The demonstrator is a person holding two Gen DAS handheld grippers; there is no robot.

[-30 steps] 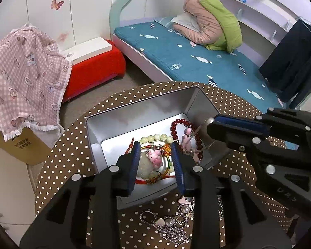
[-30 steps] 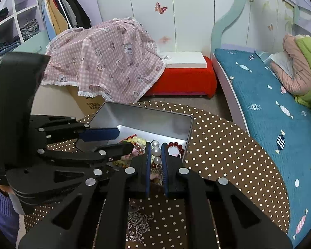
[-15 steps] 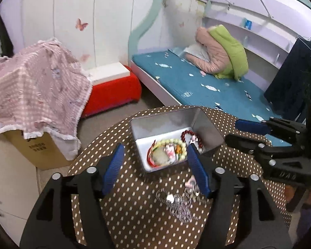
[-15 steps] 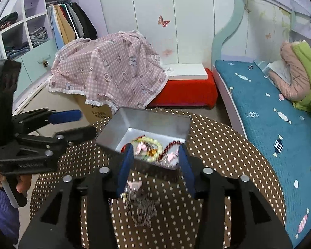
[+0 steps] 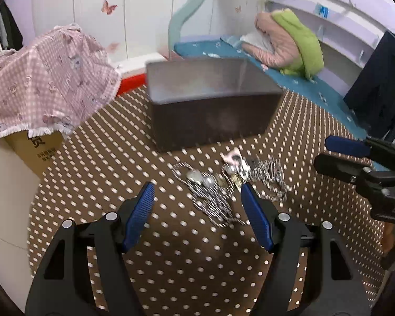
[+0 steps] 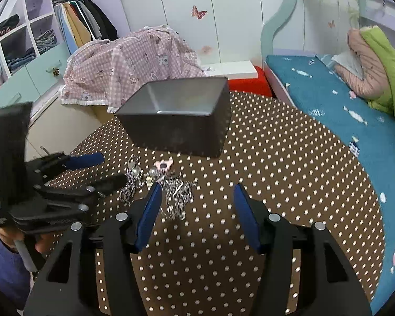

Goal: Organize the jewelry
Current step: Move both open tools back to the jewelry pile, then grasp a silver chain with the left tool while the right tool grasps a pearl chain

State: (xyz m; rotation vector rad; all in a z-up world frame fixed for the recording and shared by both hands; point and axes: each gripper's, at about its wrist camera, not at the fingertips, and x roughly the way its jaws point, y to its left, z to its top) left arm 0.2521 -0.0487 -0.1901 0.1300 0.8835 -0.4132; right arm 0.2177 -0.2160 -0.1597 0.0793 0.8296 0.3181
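Tangled silver chains (image 5: 213, 192) beside metal tin (image 5: 210, 105)

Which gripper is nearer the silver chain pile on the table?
Left. The left gripper is open right at the silver chain pile; the right gripper, jaws opening and empty, sits beside it.

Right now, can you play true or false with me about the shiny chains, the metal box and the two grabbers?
1. The silver chains lie on the dotted tablecloth, outside the metal box. True.
2. The left gripper is squeezing a chain. False: its jaws stand apart, empty, above the pile.
3. The metal box is lying on the blue bed. False: it stands on the table, behind the chains.
4. The right gripper holds nothing. True: its jaws are opening, with only tablecloth between them.
5. A small pink piece lies among the chains. True.
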